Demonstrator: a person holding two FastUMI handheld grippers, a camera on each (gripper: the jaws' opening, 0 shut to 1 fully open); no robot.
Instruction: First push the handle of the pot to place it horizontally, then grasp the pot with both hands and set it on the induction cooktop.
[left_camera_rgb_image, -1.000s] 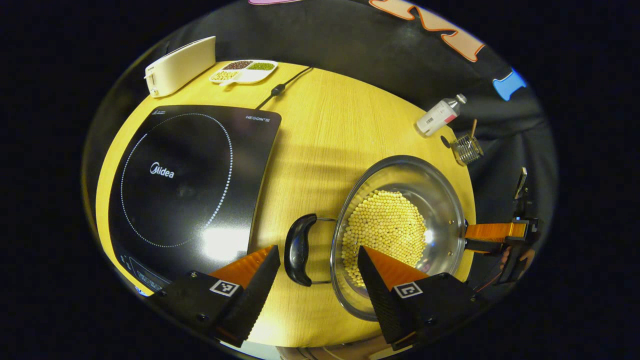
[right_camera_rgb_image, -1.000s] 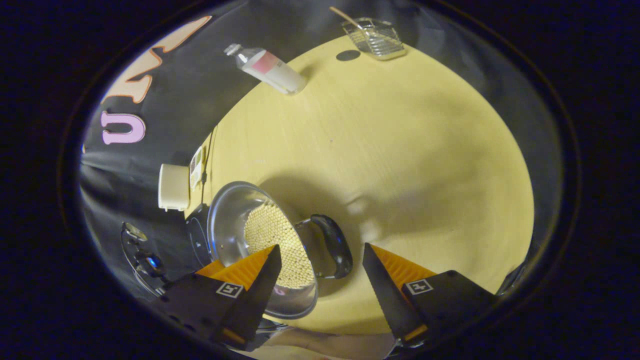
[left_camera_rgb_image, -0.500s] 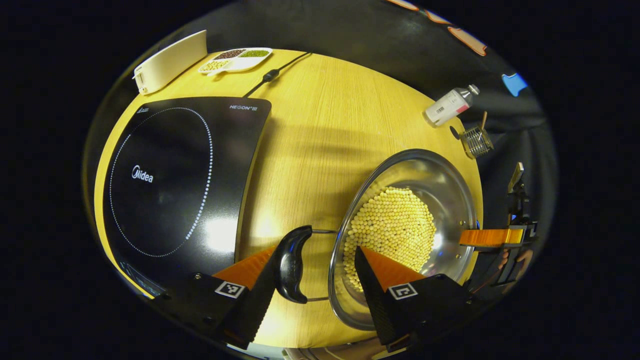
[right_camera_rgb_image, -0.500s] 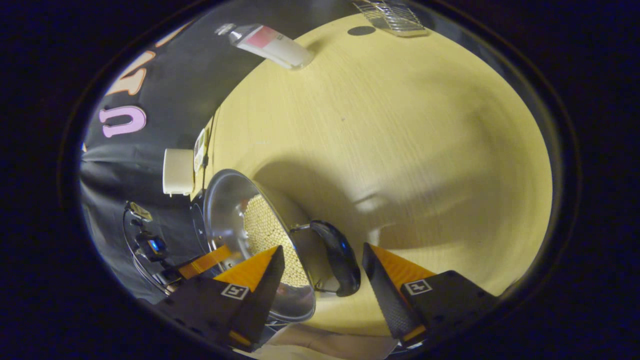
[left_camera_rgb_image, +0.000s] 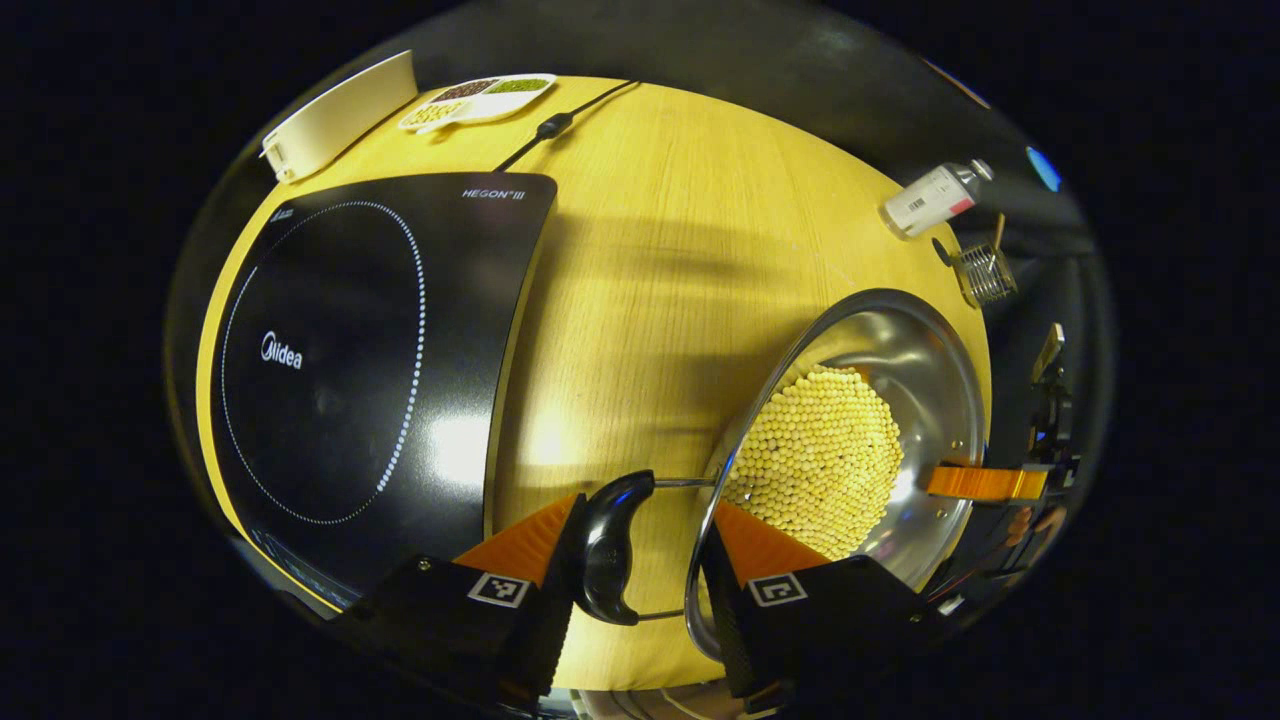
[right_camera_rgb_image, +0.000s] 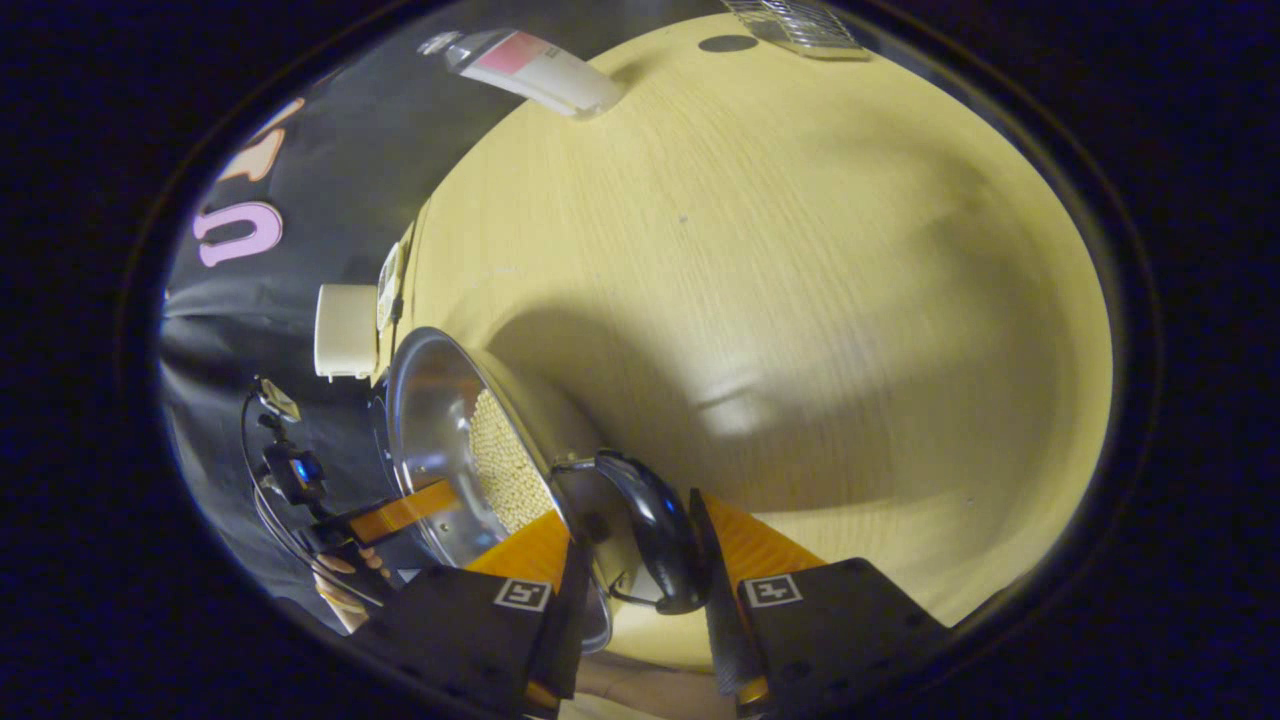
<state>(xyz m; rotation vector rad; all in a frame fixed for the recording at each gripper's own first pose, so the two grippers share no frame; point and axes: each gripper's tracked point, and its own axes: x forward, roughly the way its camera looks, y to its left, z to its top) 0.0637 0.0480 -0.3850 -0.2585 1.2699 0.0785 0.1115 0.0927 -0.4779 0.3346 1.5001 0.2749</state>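
In the left gripper view, saw the left gripper come down lower and squeeze in around the black handle of the pot, with one finger right against it. Could not tell if both fingers pinched it yet. Found the pot sitting on the table, full of little yellow beans, just beside the cooktop and not on it. In the right gripper view, saw the right gripper drop down too and close in on the other black handle, fingers pointing along the table. Could not tell the pinch there either. Looked like getting ready to lift with both
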